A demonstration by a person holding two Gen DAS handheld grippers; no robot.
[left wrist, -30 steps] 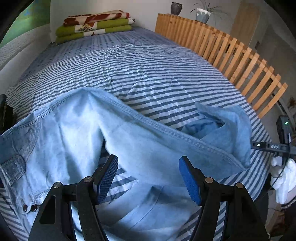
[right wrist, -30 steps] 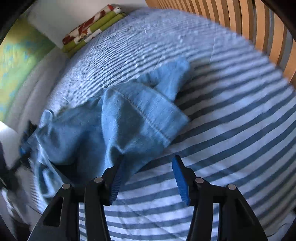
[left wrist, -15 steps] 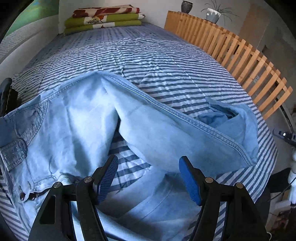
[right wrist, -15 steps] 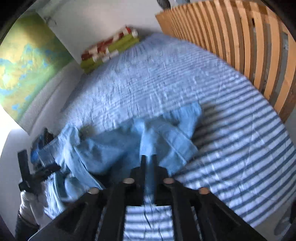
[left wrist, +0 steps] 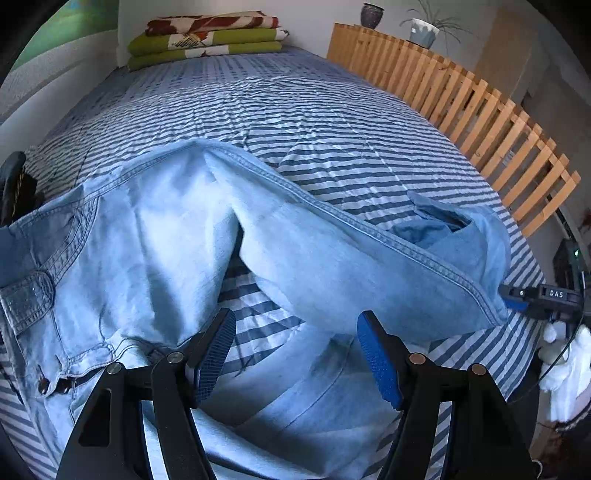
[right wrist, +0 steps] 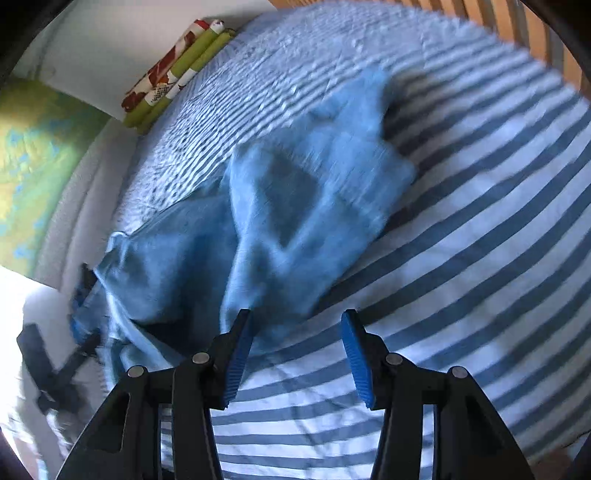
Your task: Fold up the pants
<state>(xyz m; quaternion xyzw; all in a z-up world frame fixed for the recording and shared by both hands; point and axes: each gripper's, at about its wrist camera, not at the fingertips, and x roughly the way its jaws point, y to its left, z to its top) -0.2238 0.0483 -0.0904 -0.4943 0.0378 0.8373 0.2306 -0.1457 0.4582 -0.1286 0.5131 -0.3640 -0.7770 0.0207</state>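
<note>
Light blue jeans (left wrist: 155,236) lie spread on the striped bed (left wrist: 332,122), waistband and button fly at the left, one leg (left wrist: 369,266) stretching right with its hem folded back. My left gripper (left wrist: 297,317) hovers open just above the crotch area, nothing between its pads. In the right wrist view my right gripper (right wrist: 295,315) sits low at the crumpled leg end (right wrist: 306,206). Its jaws are opening; denim brushes the left pad, and striped sheet shows in the gap. Its blue fingertips (left wrist: 515,303) appear beside the hem in the left wrist view.
Folded green and red blankets (left wrist: 207,40) lie at the head of the bed. A wooden slatted rail (left wrist: 461,99) runs along the right side, with pots (left wrist: 424,29) behind it. A white-gloved hand (left wrist: 569,362) is at the right edge, a dark object (left wrist: 14,184) at the left.
Half a second ago the right gripper was shut and lifted back from the bed; now it is down at the leg hem again with its jaws apart. The left gripper has hardly shifted.
</note>
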